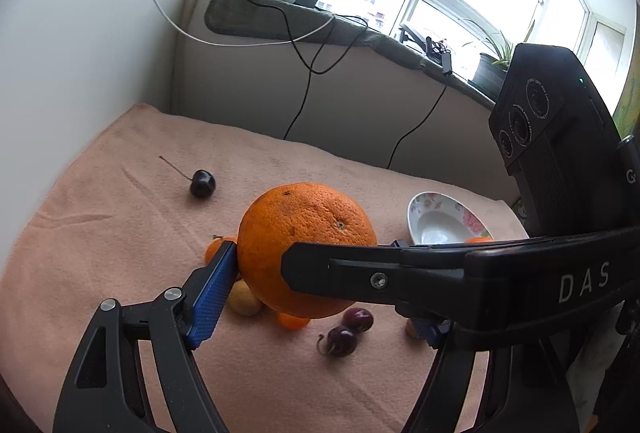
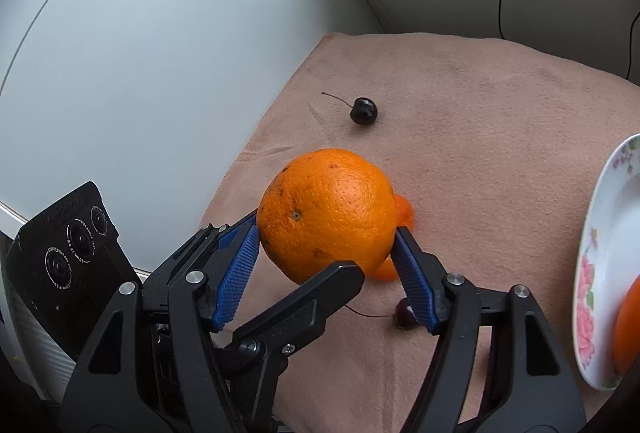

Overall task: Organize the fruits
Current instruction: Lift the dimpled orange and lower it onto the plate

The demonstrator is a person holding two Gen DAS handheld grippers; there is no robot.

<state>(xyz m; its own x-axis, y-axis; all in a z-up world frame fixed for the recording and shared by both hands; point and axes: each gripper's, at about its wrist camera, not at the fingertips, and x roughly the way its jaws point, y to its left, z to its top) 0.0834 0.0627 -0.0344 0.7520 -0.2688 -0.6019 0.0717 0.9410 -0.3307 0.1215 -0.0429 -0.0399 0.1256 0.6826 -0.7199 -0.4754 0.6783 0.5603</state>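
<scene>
A large orange (image 1: 306,247) (image 2: 326,211) is held above the pink towel (image 1: 120,233) between both grippers. My left gripper (image 1: 320,261) has its blue pad (image 1: 212,293) against the orange's left side. My right gripper (image 2: 326,237) has a blue pad (image 2: 236,265) on each side of the orange, and its arm crosses the left wrist view. Under the orange lie small tangerines (image 1: 294,321) (image 2: 404,211), a yellowish fruit (image 1: 244,299) and two dark cherries (image 1: 348,331). Another cherry (image 1: 202,183) (image 2: 363,110) lies farther back.
A floral white bowl (image 1: 442,221) (image 2: 596,273) stands at the right on the towel, with an orange fruit (image 2: 628,329) in it. A wall is at the left. A window ledge with cables (image 1: 304,73) and a potted plant (image 1: 492,65) is behind.
</scene>
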